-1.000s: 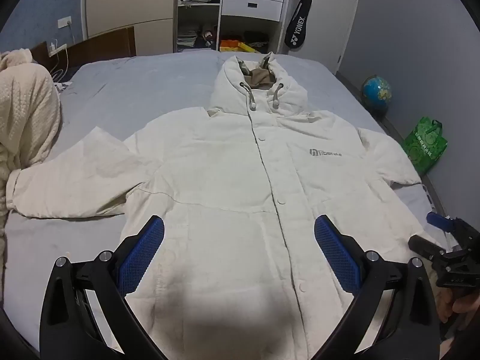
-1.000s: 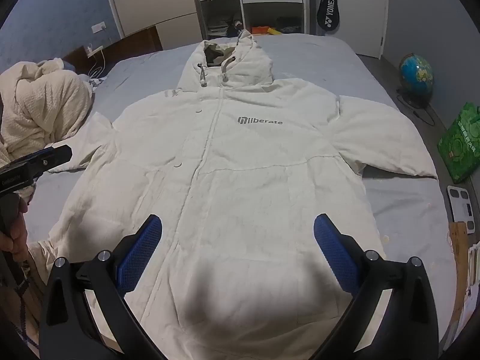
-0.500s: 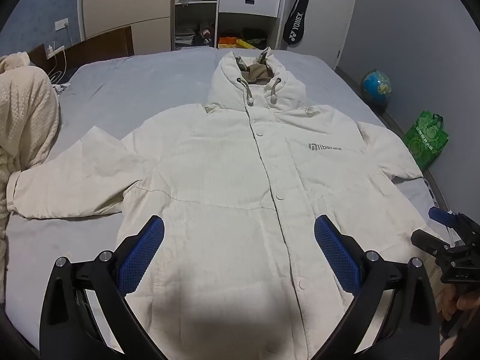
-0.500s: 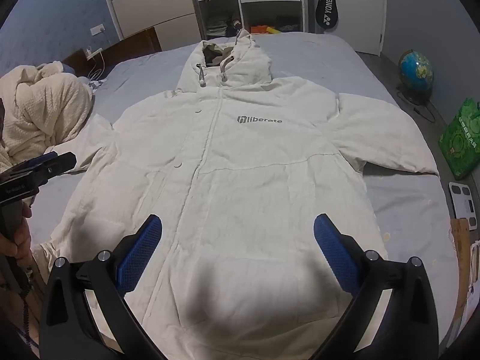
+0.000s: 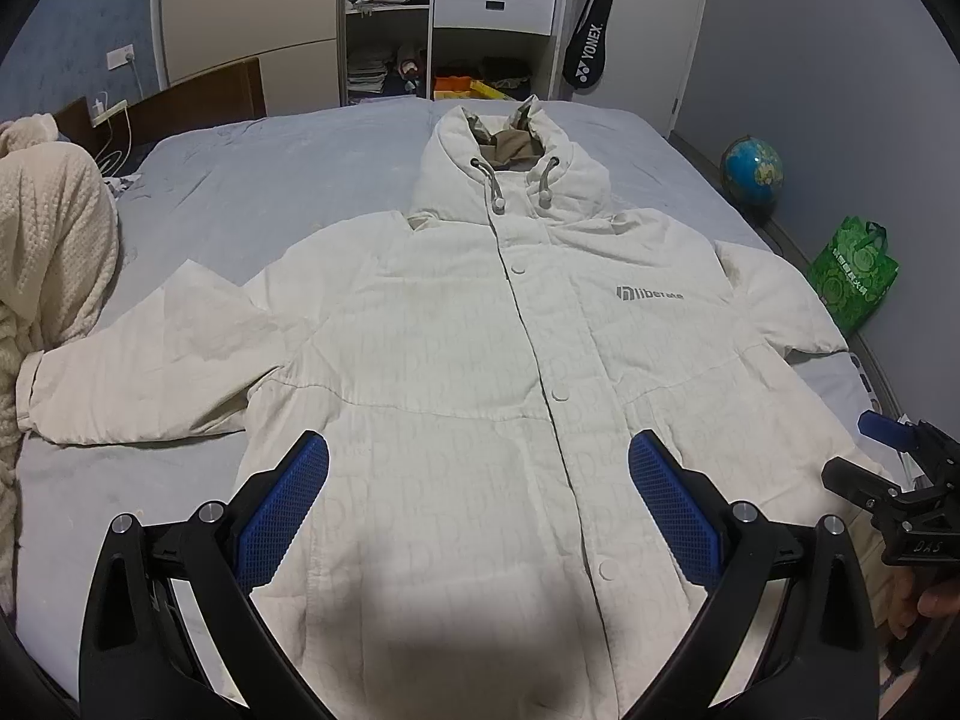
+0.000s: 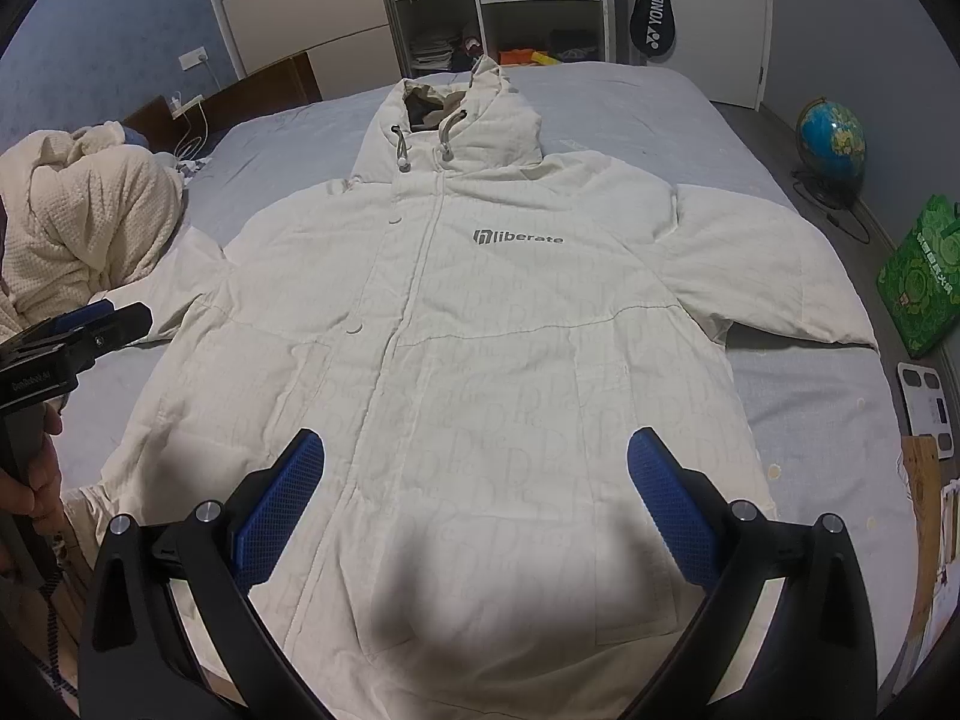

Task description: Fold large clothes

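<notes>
Now both tools hang above the lower part of the coat, neither touching it. The left tool has its blue-padded fingers spread wide, with nothing between them; beneath the gap lies the coat's front just left of the snap placket. The right tool is likewise spread wide and empty, over the front panel below the "liberate" print. In the left wrist view the right tool shows at the far right edge, beside the coat's hem corner; in the right wrist view the left tool sits at the far left, near the other sleeve.

The cream hooded coat lies face up and buttoned on the grey bed, hood pointing away from the tools, both sleeves stretched out sideways. A cream waffle blanket is heaped at the bed's left edge, touching the sleeve cuff. Beyond the bed stand shelves, a racket bag, a globe and a green bag.
</notes>
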A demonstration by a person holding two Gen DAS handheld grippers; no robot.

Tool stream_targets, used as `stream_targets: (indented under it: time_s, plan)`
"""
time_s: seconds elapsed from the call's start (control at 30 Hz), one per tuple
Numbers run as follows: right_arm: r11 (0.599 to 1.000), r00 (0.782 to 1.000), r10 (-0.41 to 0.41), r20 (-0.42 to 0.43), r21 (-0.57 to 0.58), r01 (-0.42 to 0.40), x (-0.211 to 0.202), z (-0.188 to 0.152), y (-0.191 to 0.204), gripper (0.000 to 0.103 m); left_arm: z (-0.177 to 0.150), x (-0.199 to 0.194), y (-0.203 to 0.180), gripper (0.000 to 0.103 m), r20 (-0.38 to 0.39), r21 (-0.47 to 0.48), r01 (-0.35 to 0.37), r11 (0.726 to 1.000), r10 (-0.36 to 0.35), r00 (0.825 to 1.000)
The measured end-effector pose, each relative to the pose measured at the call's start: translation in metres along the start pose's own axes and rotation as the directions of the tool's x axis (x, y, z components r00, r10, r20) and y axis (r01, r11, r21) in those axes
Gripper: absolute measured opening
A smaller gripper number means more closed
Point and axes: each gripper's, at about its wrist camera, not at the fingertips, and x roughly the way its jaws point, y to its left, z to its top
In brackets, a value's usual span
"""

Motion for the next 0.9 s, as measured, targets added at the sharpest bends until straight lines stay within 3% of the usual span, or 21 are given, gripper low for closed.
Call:
stream_targets:
  time_s: [0.9]
  plan:
    - [1.0,1.0,-0.002,-0.001,-0.001,0.002,0.0006,-0.0003,0.0003,0.097,0.0046,-0.0062,-0.0004,0.096,0.021,0.01,-0.01,1.0,0.01,1.0]
